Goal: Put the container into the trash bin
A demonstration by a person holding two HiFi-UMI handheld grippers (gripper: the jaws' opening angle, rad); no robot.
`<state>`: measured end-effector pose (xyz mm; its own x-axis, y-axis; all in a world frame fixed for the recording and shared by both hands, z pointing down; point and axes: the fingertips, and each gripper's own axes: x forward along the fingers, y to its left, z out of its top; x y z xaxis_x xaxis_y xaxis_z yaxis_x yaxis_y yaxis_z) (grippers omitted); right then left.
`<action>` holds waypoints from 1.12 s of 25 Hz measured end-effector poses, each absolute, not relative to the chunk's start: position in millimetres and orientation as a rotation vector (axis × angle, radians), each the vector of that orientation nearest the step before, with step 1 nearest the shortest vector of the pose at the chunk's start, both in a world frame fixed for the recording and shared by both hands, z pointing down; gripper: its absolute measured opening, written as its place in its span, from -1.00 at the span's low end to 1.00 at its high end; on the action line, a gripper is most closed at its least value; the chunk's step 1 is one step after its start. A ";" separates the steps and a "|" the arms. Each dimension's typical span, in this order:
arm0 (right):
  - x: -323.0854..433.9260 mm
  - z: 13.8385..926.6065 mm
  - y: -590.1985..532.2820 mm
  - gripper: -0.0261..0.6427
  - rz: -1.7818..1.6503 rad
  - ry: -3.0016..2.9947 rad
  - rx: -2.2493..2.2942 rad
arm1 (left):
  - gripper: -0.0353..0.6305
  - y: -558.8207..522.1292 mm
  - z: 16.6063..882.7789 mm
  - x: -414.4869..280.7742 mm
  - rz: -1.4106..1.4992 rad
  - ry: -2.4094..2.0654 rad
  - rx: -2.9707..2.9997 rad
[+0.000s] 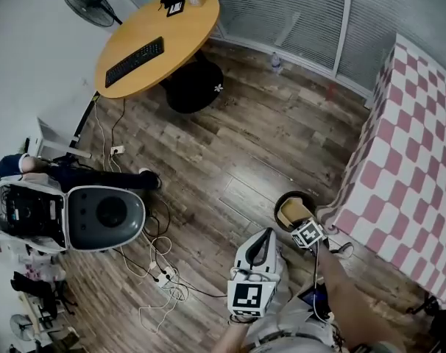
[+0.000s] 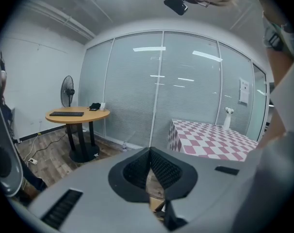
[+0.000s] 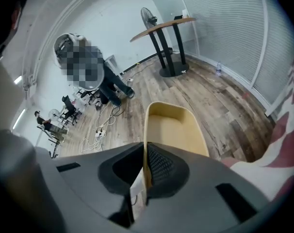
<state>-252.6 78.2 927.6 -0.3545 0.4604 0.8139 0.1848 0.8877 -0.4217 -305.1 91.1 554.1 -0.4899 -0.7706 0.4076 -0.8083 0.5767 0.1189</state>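
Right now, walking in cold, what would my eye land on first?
The tan container, its wall pinched in the right hand-held gripper, is right at the dark round trash bin on the wood floor. Beside it a pink-and-white checked tablecloth fills the head view's right side, and a round wooden table with a black keyboard stands at top left.

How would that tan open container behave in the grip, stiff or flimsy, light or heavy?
Probably light: the right tool holds the tan rounded open container by one thin wall alone. Seemingly fairly stiff: that wall shows no buckling at the pinch. Looking empty, it may slide or tip easily if pushed.
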 end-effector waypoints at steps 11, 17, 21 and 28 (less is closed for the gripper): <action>-264.6 958.2 61.5 -0.49 0.308 -1.926 -0.355 | -0.85 104.6 564.4 -312.4 0.133 -2.370 1.232; -251.8 953.7 59.8 -0.50 0.326 -1.890 -0.385 | -0.85 102.8 569.0 -311.2 0.123 -2.375 1.213; -254.9 945.1 62.9 -0.65 0.310 -1.895 -0.396 | -0.85 105.4 576.8 -307.3 0.153 -2.354 1.214; -257.2 913.6 68.4 -0.94 0.279 -1.939 -0.419 | -0.85 106.7 585.1 -295.4 0.173 -2.336 1.225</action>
